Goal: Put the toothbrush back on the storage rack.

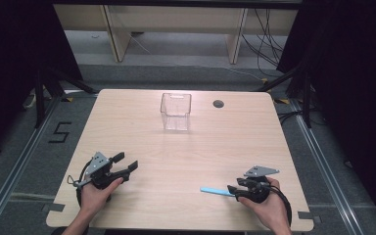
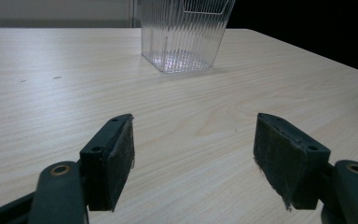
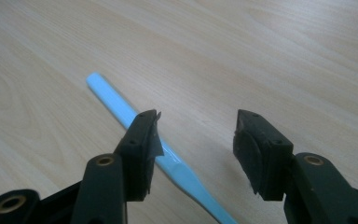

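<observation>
A light blue, flat plastic stick (image 1: 215,191) (image 3: 114,103) lies on the wooden table near the front right. My right gripper (image 1: 233,188) (image 3: 198,119) is low over its near end, jaws open. The stick runs under the left-hand jaw and slants across the gap, and neither pad presses on it. A clear ribbed plastic container (image 1: 176,111) (image 2: 184,37) stands upright and empty at the back middle of the table. My left gripper (image 1: 126,162) (image 2: 196,123) rests at the front left, open with nothing between its jaws, pointing toward the container.
The light wood table (image 1: 127,132) has a dark cable hole (image 1: 218,104) to the right of the container. A hand holds each gripper at the near edge. Black frame legs and cables stand on the floor beyond the table's sides.
</observation>
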Motion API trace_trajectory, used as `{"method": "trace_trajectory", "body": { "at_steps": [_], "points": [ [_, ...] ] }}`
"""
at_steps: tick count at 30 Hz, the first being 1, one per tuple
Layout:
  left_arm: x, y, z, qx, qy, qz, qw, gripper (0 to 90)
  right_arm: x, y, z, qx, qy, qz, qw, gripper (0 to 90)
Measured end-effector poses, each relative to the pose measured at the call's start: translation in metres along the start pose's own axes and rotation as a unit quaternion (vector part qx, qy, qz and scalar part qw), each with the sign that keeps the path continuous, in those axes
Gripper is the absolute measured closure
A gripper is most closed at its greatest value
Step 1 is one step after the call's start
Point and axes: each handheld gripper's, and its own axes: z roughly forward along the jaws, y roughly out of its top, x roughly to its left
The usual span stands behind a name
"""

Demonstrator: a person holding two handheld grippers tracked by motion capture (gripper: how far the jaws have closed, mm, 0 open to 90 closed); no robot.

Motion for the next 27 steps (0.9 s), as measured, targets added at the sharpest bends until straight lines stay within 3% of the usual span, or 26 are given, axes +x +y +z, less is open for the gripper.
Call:
{"method": "trace_trajectory", "body": {
  "at_steps": [2, 5, 7, 9, 11, 12, 14, 16, 17, 18, 21, 24, 27],
  "points": [
    [-0.001, 0.0, 0.0, 0.007, 0.003, 0.001, 1.0, 28.8, -0.003, 0.001, -0.001, -0.006, -0.005, -0.026, 0.9996, 49.0],
    [-0.002, 0.0, 0.001, 0.007, 0.003, 0.001, 1.0, 28.9, -0.005, 0.002, -0.003, 0.009, -0.01, -0.035, 0.9993, 47.6],
    [-0.002, 0.0, 0.001, 0.008, 0.002, 0.002, 1.0, 29.0, -0.007, 0.002, -0.002, 0.005, -0.011, -0.046, 0.9989, 45.9],
    [-0.002, 0.0, 0.001, 0.008, 0.002, 0.002, 1.0, 29.0, -0.007, 0.002, -0.002, 0.007, -0.013, -0.046, 0.9988, 45.7],
    [-0.002, 0.0, 0.0, 0.005, 0.0, 0.004, 1.0, 28.9, -0.003, 0.001, -0.004, 0.021, -0.013, -0.029, 0.9993, 44.8],
    [-0.002, 0.0, 0.0, 0.004, -0.001, 0.006, 1.0, 28.8, -0.005, 0.002, -0.003, 0.02, -0.017, -0.045, 0.9986, 44.6],
    [-0.002, -0.001, 0.001, -0.003, -0.006, 0.004, 1.0, 28.8, -0.003, 0.004, -0.003, 0.031, -0.018, -0.042, 0.9985, 43.9],
    [-0.003, 0.0, -0.001, 0.002, -0.002, 0.007, 1.0, 29.2, -0.005, 0.007, -0.004, 0.044, -0.021, -0.061, 0.997, 43.2],
    [-0.003, 0.0, -0.001, -0.002, -0.002, 0.01, 0.9999, 29.3, -0.002, 0.007, -0.003, 0.047, -0.02, -0.045, 0.9977, 42.7],
    [-0.003, -0.001, -0.001, -0.002, -0.003, 0.012, 0.9999, 29.3, -0.005, 0.009, -0.002, 0.048, -0.022, -0.068, 0.9963, 42.1],
    [-0.004, -0.001, -0.001, -0.001, -0.004, 0.012, 0.9999, 29.4, -0.007, 0.013, -0.001, 0.062, -0.02, -0.081, 0.9946, 41.8],
    [-0.004, -0.001, 0.001, -0.005, -0.007, 0.013, 0.9999, 29.5, -0.013, 0.021, 0.003, 0.095, -0.018, -0.126, 0.9873, 41.6],
    [-0.004, -0.001, 0.001, -0.003, -0.007, 0.012, 0.9999, 29.5, -0.013, 0.024, 0.004, 0.113, -0.014, -0.132, 0.9847, 42.5]
  ]
}}
